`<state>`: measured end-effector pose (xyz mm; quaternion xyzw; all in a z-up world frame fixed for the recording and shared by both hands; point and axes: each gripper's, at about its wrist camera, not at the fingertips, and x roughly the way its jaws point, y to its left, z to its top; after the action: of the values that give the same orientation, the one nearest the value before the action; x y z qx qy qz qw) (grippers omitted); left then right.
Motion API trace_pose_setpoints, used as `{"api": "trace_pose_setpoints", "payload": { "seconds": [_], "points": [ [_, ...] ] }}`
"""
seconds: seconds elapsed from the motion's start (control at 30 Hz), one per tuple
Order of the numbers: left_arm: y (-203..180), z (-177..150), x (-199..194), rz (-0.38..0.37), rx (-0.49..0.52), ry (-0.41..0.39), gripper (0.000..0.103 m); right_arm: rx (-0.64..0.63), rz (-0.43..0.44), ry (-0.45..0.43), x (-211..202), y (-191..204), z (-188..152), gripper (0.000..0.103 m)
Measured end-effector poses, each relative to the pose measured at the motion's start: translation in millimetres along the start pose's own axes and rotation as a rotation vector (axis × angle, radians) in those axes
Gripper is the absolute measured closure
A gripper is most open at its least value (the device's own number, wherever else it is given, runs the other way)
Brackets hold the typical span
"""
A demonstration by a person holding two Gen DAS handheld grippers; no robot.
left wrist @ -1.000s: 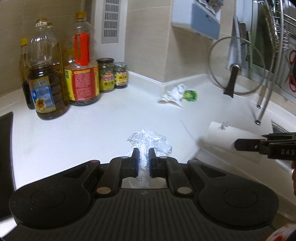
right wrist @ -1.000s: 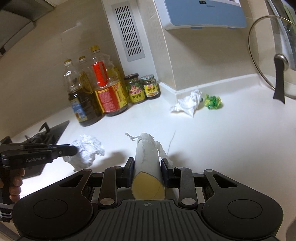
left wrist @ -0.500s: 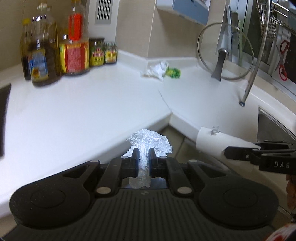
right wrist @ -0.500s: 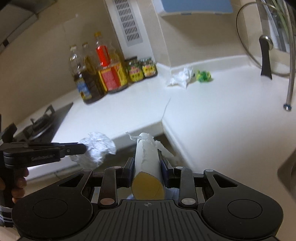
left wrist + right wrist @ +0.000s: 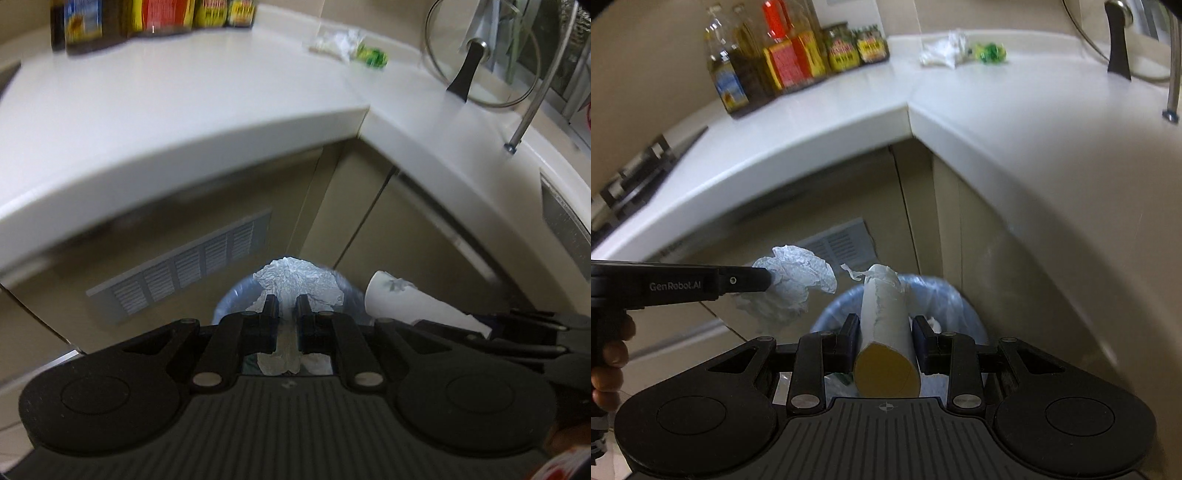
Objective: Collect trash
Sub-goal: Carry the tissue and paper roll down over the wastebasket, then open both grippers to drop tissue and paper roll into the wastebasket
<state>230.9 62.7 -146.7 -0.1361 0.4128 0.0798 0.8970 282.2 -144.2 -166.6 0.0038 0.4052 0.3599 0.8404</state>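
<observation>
Here the left tool (image 5: 283, 306) pinches a crumpled tissue (image 5: 295, 280) and the right tool (image 5: 884, 328) clamps a cardboard tube (image 5: 884, 314), both above the lined trash bin (image 5: 945, 299) on the floor below the tabletop (image 5: 1015, 122) corner.

A white countertop (image 5: 820, 122) wraps round an inside corner, lit bright from above. Beneath it stand beige cabinet doors (image 5: 402, 236), one with a louvred vent grille (image 5: 184, 273) low down. Oil bottles (image 5: 768, 62) and two jars (image 5: 857, 46) line the beige tiled wall. A gas hob (image 5: 639, 173) sits at the left. A glass pot lid (image 5: 480, 55) stands propped upright at the far right.
</observation>
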Motion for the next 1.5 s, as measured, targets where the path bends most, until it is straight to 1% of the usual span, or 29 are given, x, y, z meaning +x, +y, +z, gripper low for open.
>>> {"api": "trace_pose_setpoints", "payload": {
  "seconds": [0.3, 0.53, 0.63, 0.67, 0.77, 0.8, 0.93, 1.07, 1.2, 1.3, 1.33, 1.37, 1.4, 1.43, 1.5],
  "points": [
    [2, -6, 57, -0.006, -0.018, 0.084, 0.094, 0.05, -0.064, 0.04, 39, -17, -14, 0.072],
    [-1, 1, 88, -0.029, -0.022, 0.098, 0.094, 0.086, -0.106, 0.034, 58, -24, -17, 0.072],
    [-2, 5, 100, -0.056, -0.02, 0.109, 0.093, 0.097, -0.118, 0.028, 65, -24, -13, 0.072],
    [-2, 5, 103, -0.065, -0.022, 0.116, 0.091, 0.102, -0.121, 0.028, 66, -25, -13, 0.072],
    [-3, 5, 115, -0.066, -0.014, 0.14, 0.076, 0.11, -0.127, 0.025, 70, -26, -12, 0.072],
    [-5, 5, 118, -0.059, -0.006, 0.143, 0.075, 0.113, -0.127, 0.026, 71, -26, -12, 0.072],
    [-2, 1, 118, -0.049, 0.002, 0.158, 0.074, 0.116, -0.126, 0.027, 74, -26, -9, 0.072],
    [0, -2, 112, -0.022, 0.038, 0.152, 0.074, 0.114, -0.119, 0.032, 77, -25, -9, 0.072],
    [4, -6, 103, -0.011, 0.048, 0.148, 0.074, 0.106, -0.114, 0.034, 80, -23, -9, 0.071],
    [4, -11, 94, -0.004, 0.05, 0.144, 0.074, 0.114, -0.119, 0.003, 80, -20, -8, 0.071],
    [4, -12, 92, -0.001, 0.05, 0.141, 0.074, 0.118, -0.109, -0.009, 81, -20, -8, 0.07],
    [4, -13, 90, 0.001, 0.05, 0.139, 0.074, 0.122, -0.091, -0.013, 82, -20, -8, 0.057],
    [4, -15, 88, 0.004, 0.051, 0.139, 0.074, 0.124, -0.077, -0.009, 83, -20, -9, 0.035],
    [5, -17, 85, 0.009, 0.052, 0.138, 0.074, 0.125, -0.074, -0.011, 84, -19, -10, 0.03],
    [5, -19, 81, 0.019, 0.056, 0.138, 0.074, 0.105, -0.071, -0.005, 83, -17, -13, 0.029]
  ]
}}
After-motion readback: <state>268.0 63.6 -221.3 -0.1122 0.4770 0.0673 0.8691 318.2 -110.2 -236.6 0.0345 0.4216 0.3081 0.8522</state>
